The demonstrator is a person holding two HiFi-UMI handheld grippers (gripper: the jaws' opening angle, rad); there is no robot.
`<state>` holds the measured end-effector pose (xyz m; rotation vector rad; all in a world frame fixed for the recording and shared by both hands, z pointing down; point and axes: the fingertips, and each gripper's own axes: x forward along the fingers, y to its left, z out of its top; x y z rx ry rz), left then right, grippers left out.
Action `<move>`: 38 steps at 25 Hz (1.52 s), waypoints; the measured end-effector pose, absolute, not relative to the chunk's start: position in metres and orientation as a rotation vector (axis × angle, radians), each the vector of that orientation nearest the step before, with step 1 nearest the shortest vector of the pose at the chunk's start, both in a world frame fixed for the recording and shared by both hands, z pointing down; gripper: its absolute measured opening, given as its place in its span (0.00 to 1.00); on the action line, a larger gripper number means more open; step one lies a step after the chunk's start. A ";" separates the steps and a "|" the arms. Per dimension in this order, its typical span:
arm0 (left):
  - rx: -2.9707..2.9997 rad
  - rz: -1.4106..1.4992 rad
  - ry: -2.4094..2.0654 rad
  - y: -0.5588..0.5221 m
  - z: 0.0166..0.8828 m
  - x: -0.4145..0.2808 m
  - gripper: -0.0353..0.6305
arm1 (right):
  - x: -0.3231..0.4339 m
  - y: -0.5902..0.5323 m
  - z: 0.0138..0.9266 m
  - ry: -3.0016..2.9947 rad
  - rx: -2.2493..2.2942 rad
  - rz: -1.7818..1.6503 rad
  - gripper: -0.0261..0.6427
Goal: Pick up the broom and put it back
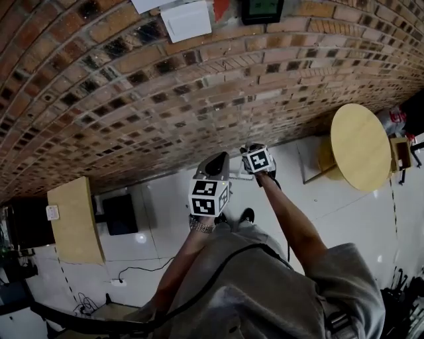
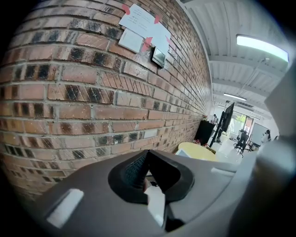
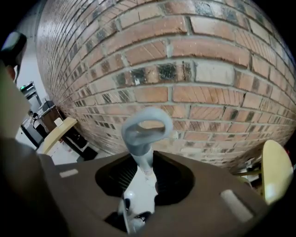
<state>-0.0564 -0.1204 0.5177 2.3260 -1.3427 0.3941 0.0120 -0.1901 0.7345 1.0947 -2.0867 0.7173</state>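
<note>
The broom shows only as its handle: a white shaft ending in a grey hanging loop (image 3: 147, 129). My right gripper (image 3: 145, 159) is shut on the shaft just below the loop, which points at the brick wall. A short white length of the shaft (image 2: 156, 206) lies in the throat of my left gripper (image 2: 148, 162), whose black pads close over it. In the head view both grippers are held out close together in front of the wall, the left gripper (image 1: 217, 160) just left of the right gripper (image 1: 253, 149). The broom head is hidden.
The brick wall (image 1: 165, 99) fills most of every view, with papers (image 1: 187, 20) and a small dark panel (image 1: 262, 10) pinned on it. A round yellow table (image 1: 361, 147) stands to the right, a wooden cabinet (image 1: 73, 222) and a black box (image 1: 120, 214) to the left. A cable (image 1: 136, 270) lies on the white floor.
</note>
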 end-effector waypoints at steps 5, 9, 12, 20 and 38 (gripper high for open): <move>2.284 0.436 -1.391 -0.122 0.532 -0.074 0.03 | 0.021 -0.206 0.782 -2.014 1.079 0.753 0.18; 2.251 0.441 -1.410 -0.131 0.539 -0.083 0.03 | 0.025 -0.240 0.786 -2.038 1.115 0.734 0.18; 2.232 0.450 -1.410 -0.136 0.546 -0.083 0.03 | 0.032 -0.269 0.792 -2.033 1.135 0.737 0.18; 2.197 0.480 -1.401 -0.146 0.558 -0.085 0.03 | 0.049 -0.332 0.804 -1.993 1.147 0.749 0.18; 2.211 0.481 -1.356 -0.169 0.563 -0.064 0.03 | 0.054 -0.332 0.775 -2.141 1.202 0.849 0.41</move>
